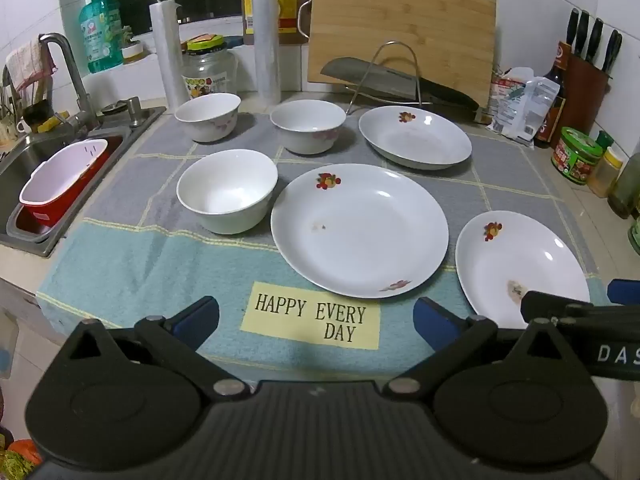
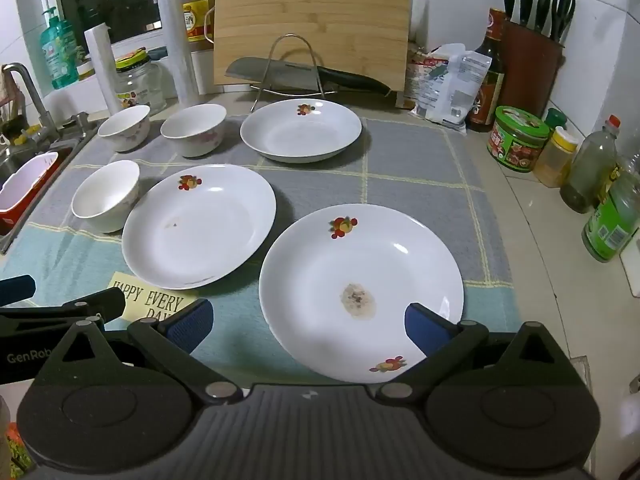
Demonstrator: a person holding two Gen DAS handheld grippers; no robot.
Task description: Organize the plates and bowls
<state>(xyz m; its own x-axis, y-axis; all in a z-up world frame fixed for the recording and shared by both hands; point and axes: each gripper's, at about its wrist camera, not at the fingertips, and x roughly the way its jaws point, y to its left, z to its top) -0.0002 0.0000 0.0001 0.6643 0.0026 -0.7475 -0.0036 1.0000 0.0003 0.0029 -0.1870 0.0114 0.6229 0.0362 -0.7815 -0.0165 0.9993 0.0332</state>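
Three white plates with fruit prints lie on a grey and teal mat: a middle plate (image 1: 359, 232) (image 2: 199, 225), a far plate (image 1: 415, 137) (image 2: 301, 129), and a near right plate (image 1: 520, 266) (image 2: 361, 290) with a brown stain. Three white bowls stand at the left: a near bowl (image 1: 227, 190) (image 2: 106, 195) and two far bowls (image 1: 208, 116) (image 1: 307, 125). My left gripper (image 1: 316, 318) is open above the mat's yellow label, empty. My right gripper (image 2: 308, 322) is open over the stained plate's near edge, touching nothing.
A sink (image 1: 24, 168) with a red and white basket lies at the left. A cleaver on a wire rack (image 1: 394, 84) and a wooden cutting board (image 1: 400, 28) stand behind the dishes. Jars and bottles (image 2: 560, 152) and a knife block (image 2: 532, 60) line the right side.
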